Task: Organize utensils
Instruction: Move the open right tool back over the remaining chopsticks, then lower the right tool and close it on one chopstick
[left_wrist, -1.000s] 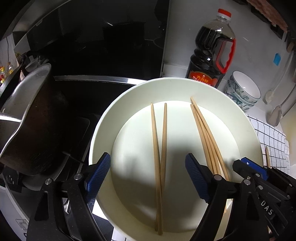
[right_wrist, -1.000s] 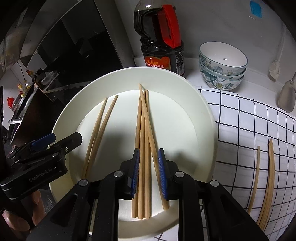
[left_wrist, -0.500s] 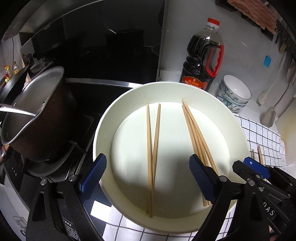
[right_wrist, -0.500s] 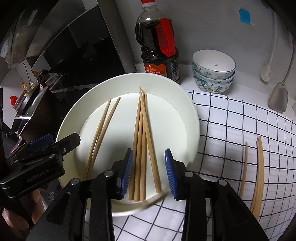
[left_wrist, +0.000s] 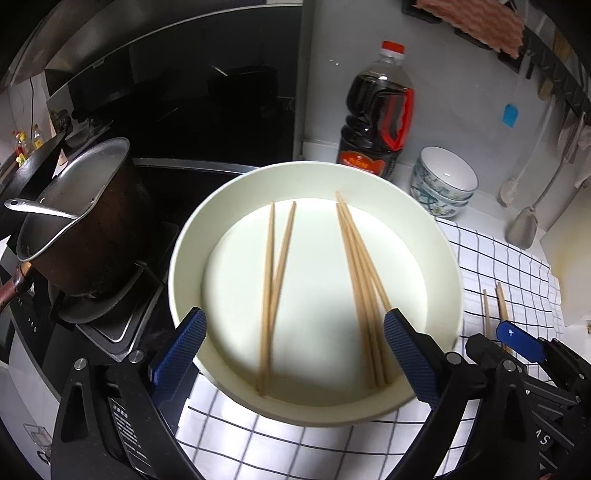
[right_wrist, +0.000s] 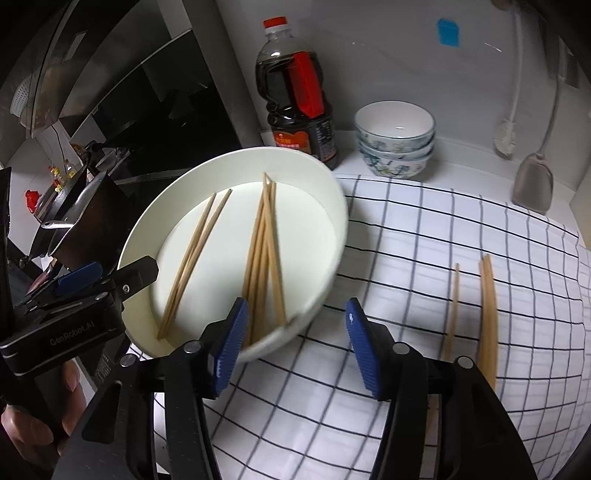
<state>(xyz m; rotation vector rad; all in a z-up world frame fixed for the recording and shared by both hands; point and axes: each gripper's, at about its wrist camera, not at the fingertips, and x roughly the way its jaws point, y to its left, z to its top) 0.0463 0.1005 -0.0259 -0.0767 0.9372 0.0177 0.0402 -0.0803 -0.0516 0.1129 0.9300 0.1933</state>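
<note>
Looking down the left wrist view, the left gripper has its jaws spread wide and just opening, empty, over the near rim of the white plate. On that plate lie a pair of chopsticks and a bundle of chopsticks to their right.

Over to the right wrist view: the right gripper has been opening, nothing pinched, at the plate's near edge; loose chopsticks lie on the checked cloth right of the plate.

Your left wrist cam looks steeply down, close over the white plate, stove side on its left. Your right wrist cam sits further right, same downward tilt, seeing more checkered tabletop. Both share the plate, soy sauce bottle and stacked bowls.
</note>
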